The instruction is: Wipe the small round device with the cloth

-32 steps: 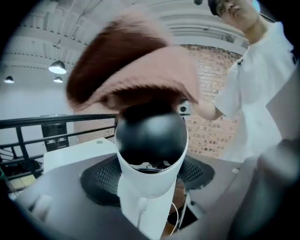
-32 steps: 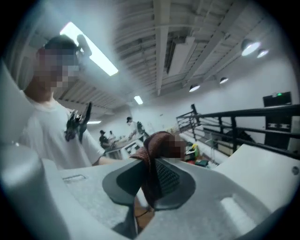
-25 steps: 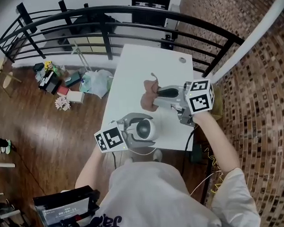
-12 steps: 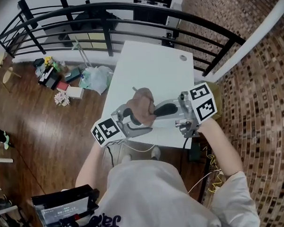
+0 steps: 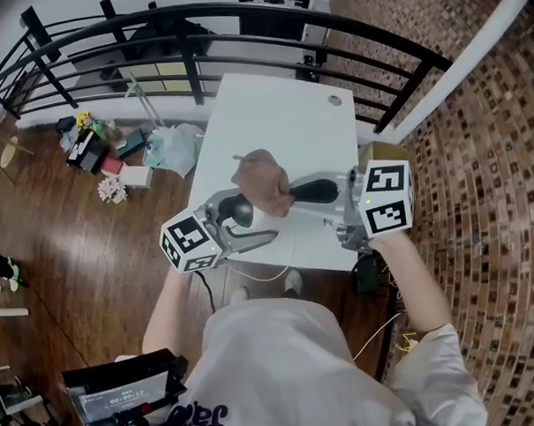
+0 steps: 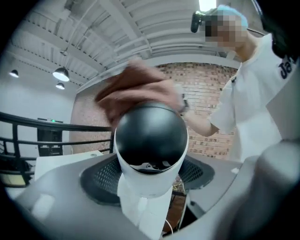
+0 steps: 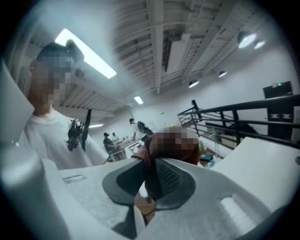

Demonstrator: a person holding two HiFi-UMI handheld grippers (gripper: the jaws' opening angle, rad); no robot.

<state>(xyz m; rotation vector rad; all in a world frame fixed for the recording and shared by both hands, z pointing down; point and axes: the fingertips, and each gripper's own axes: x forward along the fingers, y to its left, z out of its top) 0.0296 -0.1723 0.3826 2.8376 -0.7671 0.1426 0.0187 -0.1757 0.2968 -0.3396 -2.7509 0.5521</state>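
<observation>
The small round device [image 5: 240,211], a white body with a glossy black dome [image 6: 151,136], is clamped between the two mesh pads of my left gripper [image 5: 246,223] and held above the near edge of the white table [image 5: 281,119]. A brown cloth [image 5: 261,181] lies against the top of the dome; in the left gripper view the cloth [image 6: 136,86] is blurred. My right gripper [image 5: 289,195] reaches in from the right, shut on the cloth [image 7: 150,164], which is pinched between its dark pads [image 7: 171,180].
A black curved railing [image 5: 241,23] runs behind the table's far end. Bags and boxes [image 5: 114,157] lie on the wooden floor to the left. A round cable hole [image 5: 334,100] is near the table's far right corner. A brick wall is to the right.
The right gripper brought the cloth from over the table's middle leftward onto the device. The left gripper rolled and shifted a little left with the device, whose dome is now partly covered.
</observation>
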